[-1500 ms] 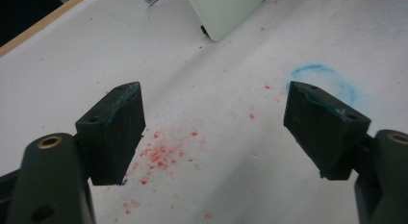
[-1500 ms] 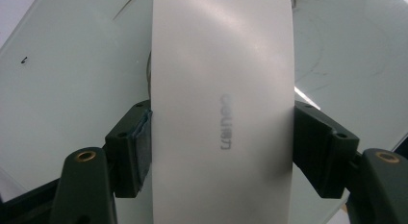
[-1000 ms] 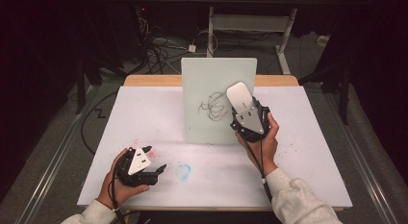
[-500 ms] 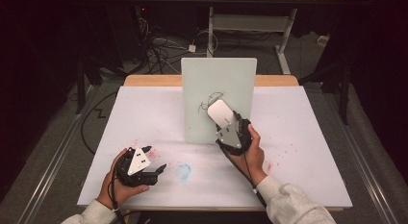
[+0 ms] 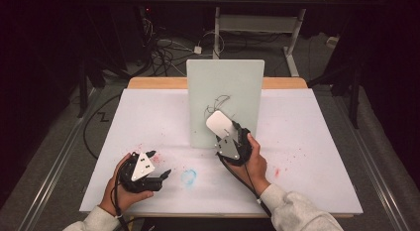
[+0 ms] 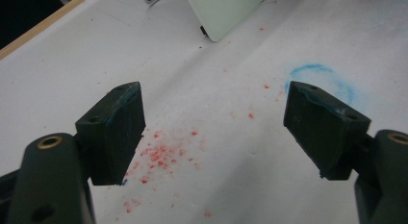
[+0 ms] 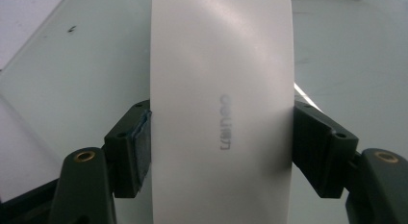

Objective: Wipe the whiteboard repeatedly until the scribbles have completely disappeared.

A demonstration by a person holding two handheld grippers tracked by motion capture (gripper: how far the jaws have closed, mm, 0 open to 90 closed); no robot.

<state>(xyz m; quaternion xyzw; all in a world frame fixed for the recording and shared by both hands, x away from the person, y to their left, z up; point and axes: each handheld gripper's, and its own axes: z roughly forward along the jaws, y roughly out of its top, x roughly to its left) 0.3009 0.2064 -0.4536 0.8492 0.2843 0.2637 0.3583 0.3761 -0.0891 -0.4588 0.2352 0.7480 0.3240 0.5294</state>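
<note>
While our right gripper clamps the white eraser against the upright board's lower scribble, wiping is underway; next, firm strokes across the marks. Left gripper rests wide, near-left.

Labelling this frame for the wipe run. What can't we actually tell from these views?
- Scribble on the whiteboard: high view, lower part hidden behind the eraser.
- Eraser contact with the board: the right gripper view sees its white back, so the wiping face is hidden.
- Right gripper: high view, jaws covered by its grey plate.
- Whiteboard stand: left gripper view, cut off by the top edge.
</note>
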